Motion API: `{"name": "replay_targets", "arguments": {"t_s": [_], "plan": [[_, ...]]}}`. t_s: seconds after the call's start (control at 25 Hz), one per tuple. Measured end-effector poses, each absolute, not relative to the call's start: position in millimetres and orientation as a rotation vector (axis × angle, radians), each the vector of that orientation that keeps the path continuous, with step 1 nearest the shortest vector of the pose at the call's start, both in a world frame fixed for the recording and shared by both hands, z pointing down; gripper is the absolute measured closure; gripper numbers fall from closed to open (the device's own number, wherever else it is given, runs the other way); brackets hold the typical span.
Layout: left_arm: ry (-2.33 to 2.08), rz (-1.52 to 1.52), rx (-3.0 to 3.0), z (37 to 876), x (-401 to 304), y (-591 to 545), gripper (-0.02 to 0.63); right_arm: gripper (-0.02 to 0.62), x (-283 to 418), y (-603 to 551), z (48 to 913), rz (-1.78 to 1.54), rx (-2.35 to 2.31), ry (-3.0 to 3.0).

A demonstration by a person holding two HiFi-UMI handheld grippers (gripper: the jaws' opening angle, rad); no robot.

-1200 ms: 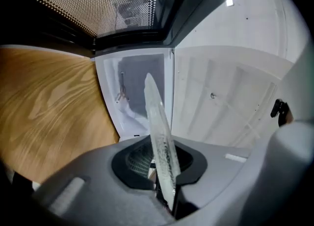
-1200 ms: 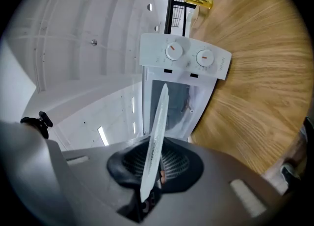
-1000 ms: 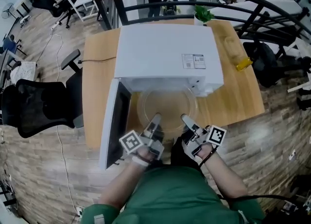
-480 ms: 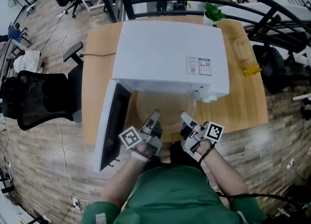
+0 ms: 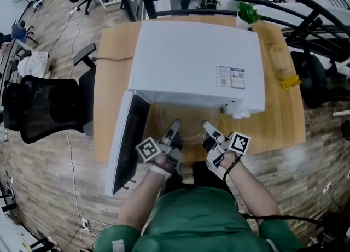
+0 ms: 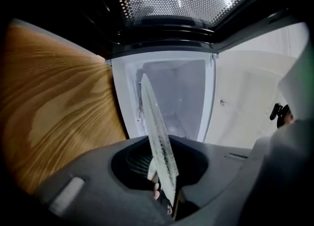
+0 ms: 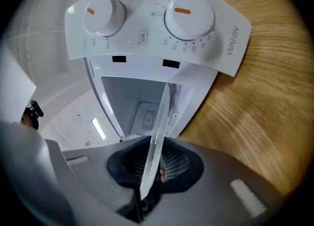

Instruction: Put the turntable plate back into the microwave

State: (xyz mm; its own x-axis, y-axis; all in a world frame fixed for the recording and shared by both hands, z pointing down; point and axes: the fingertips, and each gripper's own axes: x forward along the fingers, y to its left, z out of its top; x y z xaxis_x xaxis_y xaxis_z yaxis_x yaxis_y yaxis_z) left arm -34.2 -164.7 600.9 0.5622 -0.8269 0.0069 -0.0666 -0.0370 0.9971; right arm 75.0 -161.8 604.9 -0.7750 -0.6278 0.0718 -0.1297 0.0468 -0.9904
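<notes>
Evidently both tools have hold of the same thing. The left gripper is clamped on the near edge of the glass turntable plate, and the right gripper is clamped on that same edge just beside it, so the plate hangs level between the two and reaches forward from their tips. Each gripper's own view shows the plate edge-on, a thin frosted strip running out from between the jaws, with the pads pressed on either face of it.

Ahead of both grippers stands the white microwave on a wooden table. The far part of the plate is already under the microwave's front edge, while the near part sits outside, over the table. Straight past the left gripper's jaws lies the pale open cavity. The open door hangs to the outer side of the left gripper (its perforated window fills the top of that gripper's view). Beyond the right gripper is the control panel, with two round dials marked in orange. The marker cubes sit behind the jaws, nearer the person.
</notes>
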Motion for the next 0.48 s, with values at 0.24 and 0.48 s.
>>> {"name": "replay_targets", "arguments": {"t_s": [0.24,0.48], "plan": [[-0.806,-0.737,1.488,608,-40,-175,0.551,0.545,68,-172,616,-1.779,-0.765,1.964],[-0.804,-0.737,1.471,616,-41,-181,0.551,0.541,67,-177,628,-1.776,-0.784,1.956]]}}
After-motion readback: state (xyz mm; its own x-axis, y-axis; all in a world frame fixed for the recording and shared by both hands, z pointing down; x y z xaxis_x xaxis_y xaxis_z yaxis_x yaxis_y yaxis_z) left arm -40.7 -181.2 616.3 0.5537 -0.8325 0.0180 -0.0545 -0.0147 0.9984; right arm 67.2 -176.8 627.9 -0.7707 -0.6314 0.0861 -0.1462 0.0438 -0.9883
